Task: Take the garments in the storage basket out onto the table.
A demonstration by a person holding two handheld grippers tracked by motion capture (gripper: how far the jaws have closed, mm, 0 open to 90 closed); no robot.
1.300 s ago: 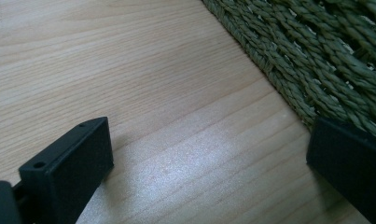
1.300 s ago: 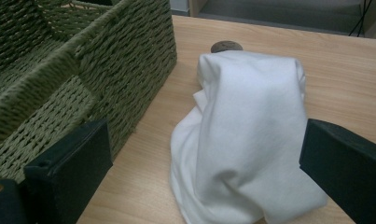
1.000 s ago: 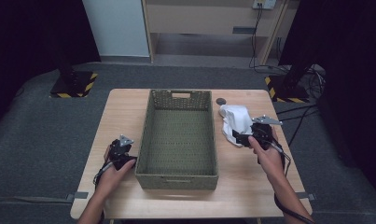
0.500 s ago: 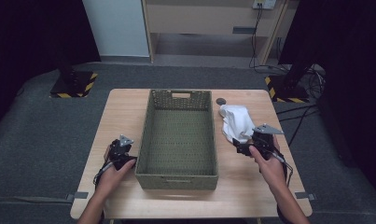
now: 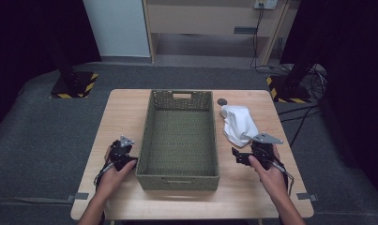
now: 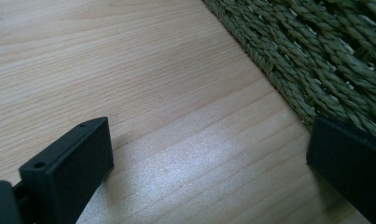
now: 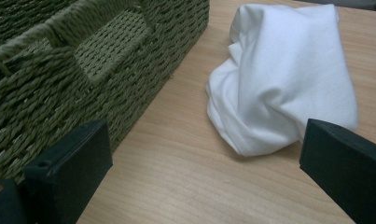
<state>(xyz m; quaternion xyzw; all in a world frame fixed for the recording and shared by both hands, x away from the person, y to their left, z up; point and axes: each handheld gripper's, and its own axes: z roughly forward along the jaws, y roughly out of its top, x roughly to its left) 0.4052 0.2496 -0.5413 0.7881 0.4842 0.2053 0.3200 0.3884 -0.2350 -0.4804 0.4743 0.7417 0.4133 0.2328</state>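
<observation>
White cloth [image 5: 238, 124] lies bunched on the table [image 5: 125, 112] just right of the empty woven basket [image 5: 179, 98], so nothing appears stowed yet: right gripper [image 5: 240, 157] jaws spread, near the cloth; left gripper [image 5: 123, 150] jaws spread beside the basket.

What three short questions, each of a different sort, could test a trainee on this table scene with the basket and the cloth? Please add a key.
1. True or false: the white cloth lies inside the green basket.
2. Which gripper is nearer the cloth: A) the left gripper or B) the right gripper?
3. Fill in: the small dark round thing lies on the table beside the basket's far ______ corner.

Key:
1. False; it lies on the table, right of the basket.
2. B; its jaws stand open just short of the cloth.
3. Right.
</observation>
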